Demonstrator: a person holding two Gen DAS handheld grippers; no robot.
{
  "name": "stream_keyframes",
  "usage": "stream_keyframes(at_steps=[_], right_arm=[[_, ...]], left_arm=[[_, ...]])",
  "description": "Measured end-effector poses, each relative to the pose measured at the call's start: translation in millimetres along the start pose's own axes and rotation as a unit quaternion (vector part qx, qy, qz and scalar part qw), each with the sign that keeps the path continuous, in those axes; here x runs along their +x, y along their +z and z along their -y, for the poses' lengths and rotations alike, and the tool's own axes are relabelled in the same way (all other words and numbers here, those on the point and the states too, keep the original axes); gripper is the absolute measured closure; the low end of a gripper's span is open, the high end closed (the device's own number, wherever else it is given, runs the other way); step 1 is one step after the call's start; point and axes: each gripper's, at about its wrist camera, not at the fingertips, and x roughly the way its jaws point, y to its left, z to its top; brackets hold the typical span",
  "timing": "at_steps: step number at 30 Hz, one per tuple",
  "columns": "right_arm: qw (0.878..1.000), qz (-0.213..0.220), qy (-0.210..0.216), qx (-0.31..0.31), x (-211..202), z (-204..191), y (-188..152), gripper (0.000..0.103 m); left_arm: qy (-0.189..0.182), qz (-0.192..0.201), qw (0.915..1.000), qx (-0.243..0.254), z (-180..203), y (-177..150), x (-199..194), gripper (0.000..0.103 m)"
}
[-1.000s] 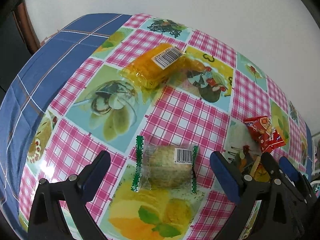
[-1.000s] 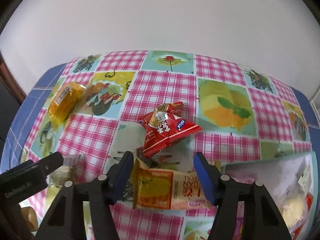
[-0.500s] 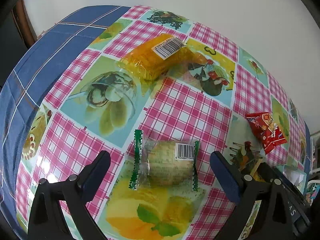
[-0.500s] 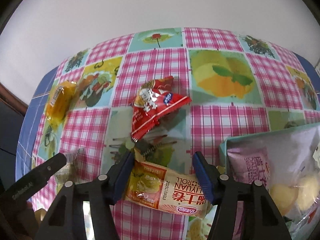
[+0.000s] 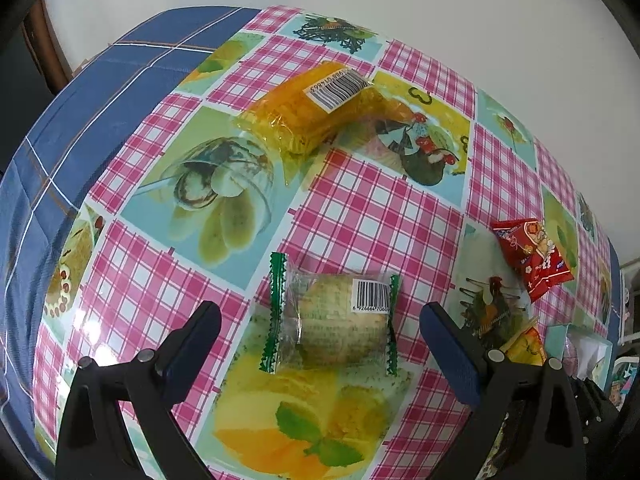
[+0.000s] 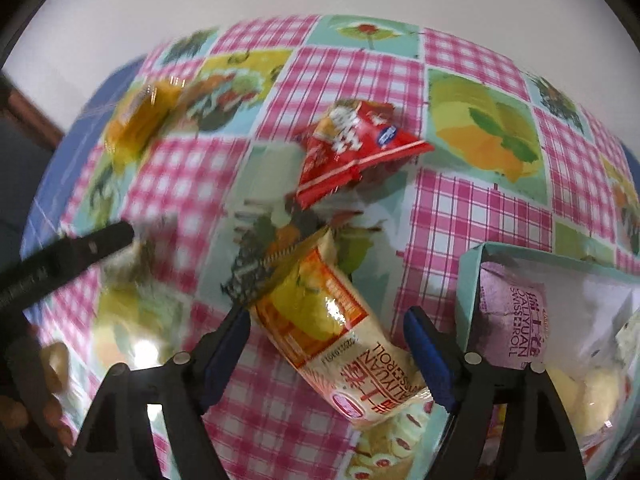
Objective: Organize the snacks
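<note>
A clear-wrapped cake with green ends lies on the patterned tablecloth, between the fingers of my open left gripper, which hovers just above it. An orange-wrapped cake lies farther back; it also shows blurred in the right wrist view. A red snack bag lies to the right, also seen in the right wrist view. My right gripper is open around an orange Swiss roll pack, which lies tilted on the table.
A light teal box with several wrapped snacks inside stands at the right, next to the right gripper. The left gripper's finger shows at the left of the right wrist view. The blue table border and a white wall lie behind.
The left gripper has closed in on the green-ended cake, which looks nearer. The right gripper has moved down and turned over the Swiss roll pack, and the box has come nearer.
</note>
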Motion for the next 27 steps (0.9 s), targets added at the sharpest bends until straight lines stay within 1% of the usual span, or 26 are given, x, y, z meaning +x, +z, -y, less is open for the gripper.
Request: stream_keyframes(at_steps=[5, 9, 11, 13, 15, 17, 18, 19, 21, 23, 25, 27], right_arm=[[0.999, -0.011, -0.034, -0.026, 6.3, -7.2, -5.9, 0.021], [0.998, 0.000, -0.050, -0.023, 6.8, -7.5, -6.6, 0.023], [0.998, 0.003, -0.051, -0.020, 9.5, -12.4, -3.0, 0.032], [0.999, 0.007, -0.051, -0.015, 10.1, -13.9, 0.5, 0.046], [0.999, 0.010, -0.049, -0.004, 8.4, -13.9, 3.6, 0.052], [0.999, 0.013, -0.044, 0.006, 7.8, -13.1, 4.3, 0.055], [0.999, 0.013, -0.041, 0.010, 7.5, -12.8, 4.4, 0.058], [0.999, 0.014, -0.039, 0.013, 6.9, -12.0, 4.3, 0.061], [0.999, 0.017, -0.035, 0.022, 5.2, -10.2, 4.9, 0.063], [0.999, 0.019, -0.030, 0.027, 2.9, -4.7, 7.0, 0.063], [0.999, 0.019, -0.027, 0.029, 0.8, -2.0, 6.6, 0.064], [0.999, 0.020, -0.025, 0.032, -1.1, 2.0, 3.4, 0.064]], left_arm=[[0.001, -0.004, 1.0000, 0.002, 0.3, -0.4, 2.3, 0.004], [0.004, -0.009, 0.9999, -0.003, -1.2, 0.1, 6.9, 0.004], [0.003, -0.013, 0.9999, -0.004, -1.5, 0.3, 9.4, 0.004], [0.005, -0.014, 0.9999, -0.003, -1.5, 0.5, 11.0, 0.004], [0.005, -0.016, 0.9999, -0.003, -0.9, 0.2, 13.2, 0.004], [0.001, -0.021, 0.9998, -0.004, -0.3, -0.3, 15.5, 0.004], [0.000, -0.023, 0.9997, -0.005, 0.3, -1.2, 16.9, 0.005], [-0.001, -0.025, 0.9997, -0.006, 0.6, -1.4, 17.8, 0.010], [-0.003, -0.027, 0.9996, -0.007, 2.4, -2.7, 19.4, 0.019], [-0.004, -0.025, 0.9997, -0.005, 4.8, -3.6, 19.1, 0.025], [-0.013, -0.023, 0.9996, -0.005, 7.4, -4.7, 18.0, 0.039], [-0.016, -0.022, 0.9996, -0.002, 11.4, -6.9, 16.8, 0.045]])
